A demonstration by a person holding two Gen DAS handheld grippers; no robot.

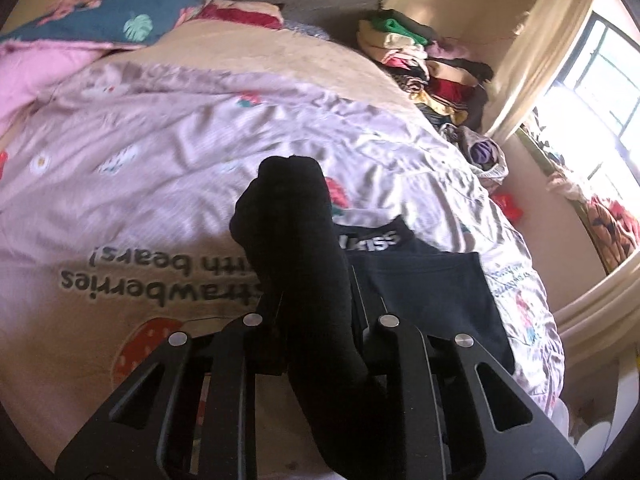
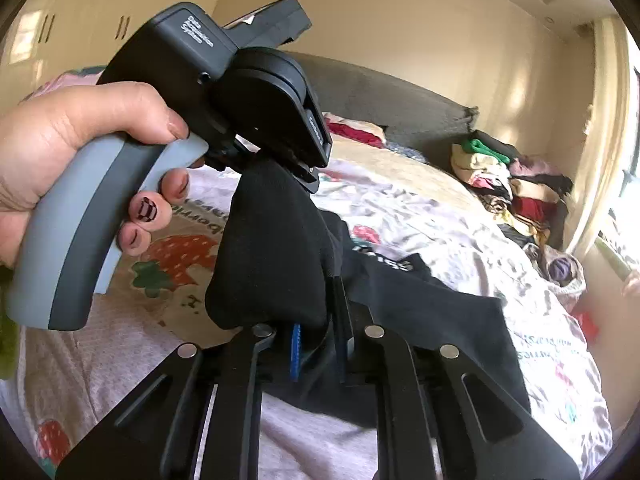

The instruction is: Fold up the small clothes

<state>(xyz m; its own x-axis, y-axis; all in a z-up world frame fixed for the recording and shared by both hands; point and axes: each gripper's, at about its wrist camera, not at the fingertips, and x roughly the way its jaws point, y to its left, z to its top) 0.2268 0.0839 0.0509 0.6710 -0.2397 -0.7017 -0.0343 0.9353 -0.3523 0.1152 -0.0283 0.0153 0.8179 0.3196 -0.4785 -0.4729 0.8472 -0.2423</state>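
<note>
Black sock (image 1: pixel 296 248) was matt knit cloth, bedsheet (image 1: pixel 168 148) soft wrinkled printed cotton, left gripper (image 2: pixel 276 172) matt black plastic, grey smooth handle (image 2: pixel 80 248), shiny metal rivets (image 1: pixel 387 321).

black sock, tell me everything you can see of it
The black sock is plain, soft knit, with no print visible. It hangs off the bed, stretched between both claws: the left claw pinches its upper end and the right claw is shut on its lower end. In the left wrist view it runs forward from between the fingers, its rounded, bunched end flopping free. Behind and below it lies a dark garment with white lettering on the strawberry-print bedcover.
</note>
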